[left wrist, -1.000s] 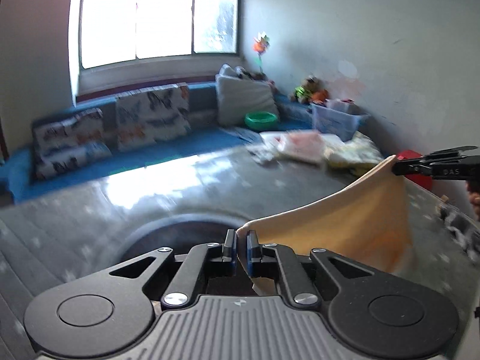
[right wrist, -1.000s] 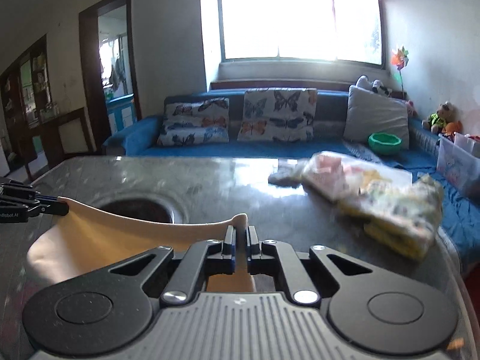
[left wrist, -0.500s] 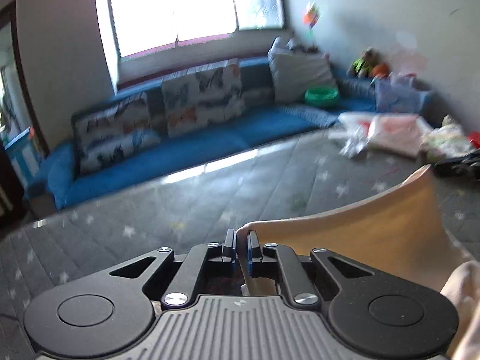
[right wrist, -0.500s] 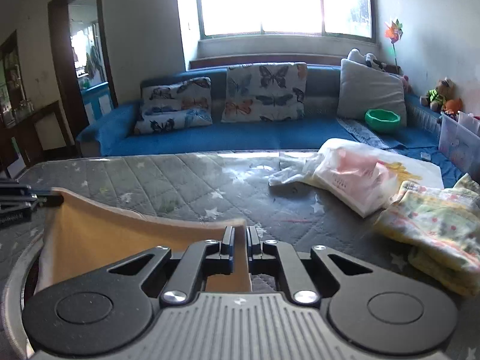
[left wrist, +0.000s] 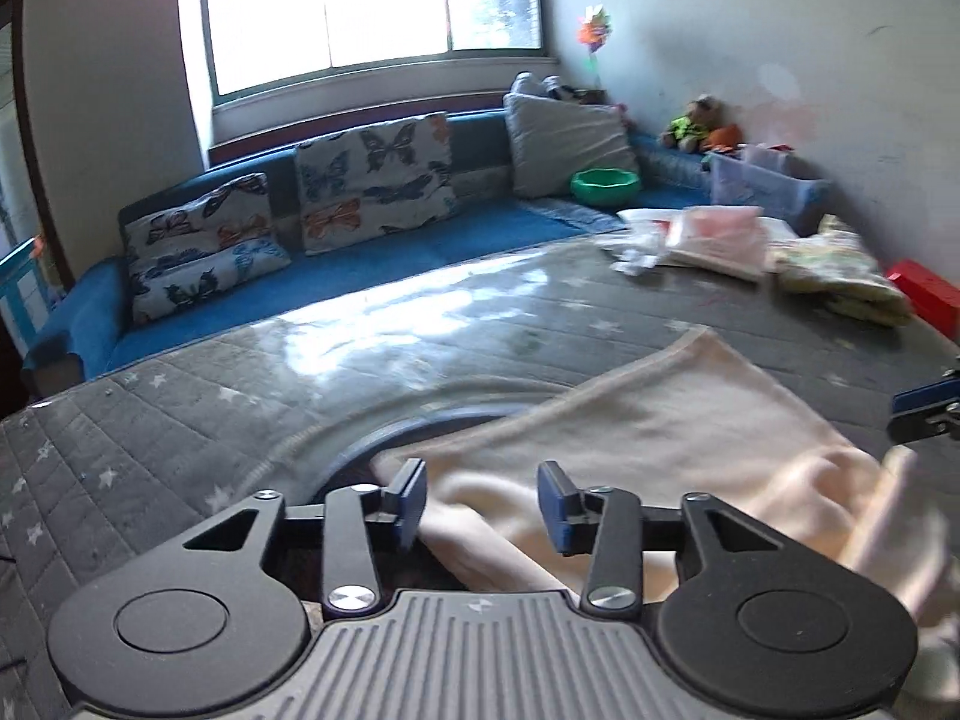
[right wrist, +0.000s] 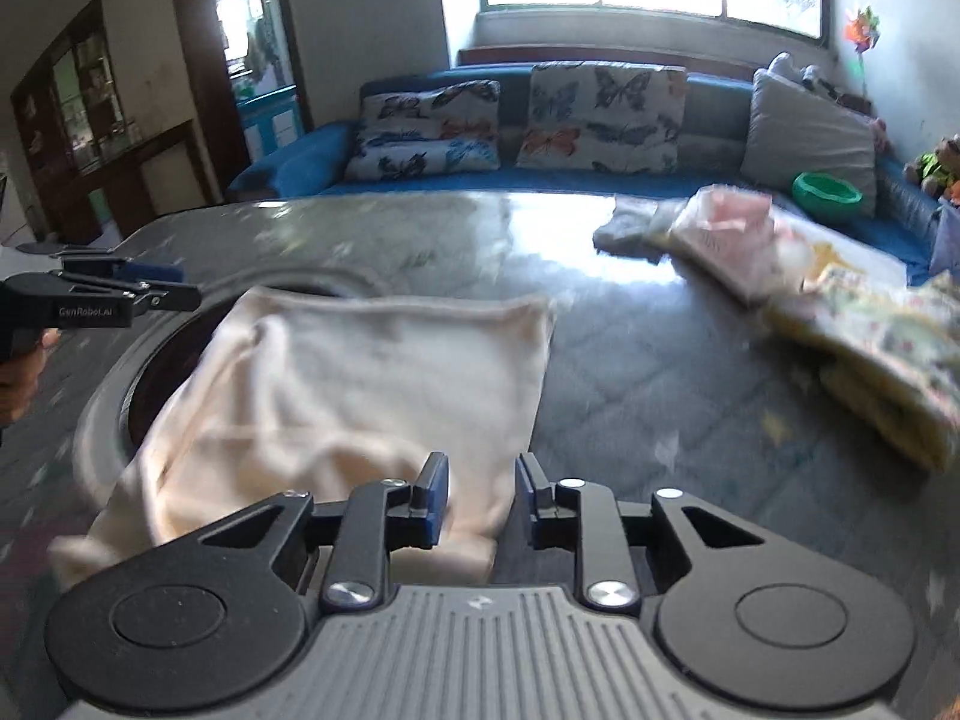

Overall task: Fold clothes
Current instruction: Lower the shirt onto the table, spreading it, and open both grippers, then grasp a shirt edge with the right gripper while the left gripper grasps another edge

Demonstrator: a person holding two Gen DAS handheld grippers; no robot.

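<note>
A cream-coloured garment (left wrist: 648, 438) lies spread on the grey quilted table (left wrist: 180, 414), partly over a round dark opening (right wrist: 162, 372). It also shows in the right wrist view (right wrist: 360, 384). My left gripper (left wrist: 483, 501) is open just above the garment's near edge, holding nothing. My right gripper (right wrist: 477, 495) is open over the garment's near right corner, holding nothing. Each gripper shows at the edge of the other's view: the right one in the left wrist view (left wrist: 924, 408), the left one in the right wrist view (right wrist: 120, 294).
Folded clothes (right wrist: 864, 348) and a bag of pink cloth (right wrist: 732, 240) lie at the table's far right. A blue sofa (right wrist: 420, 180) with butterfly cushions runs behind the table. A green bowl (left wrist: 603, 185) and a plastic bin (left wrist: 762, 189) stand near the wall.
Both grippers were shut on the cream garment and held it stretched in the air. They have lowered it onto the table and opened, letting go of it.
</note>
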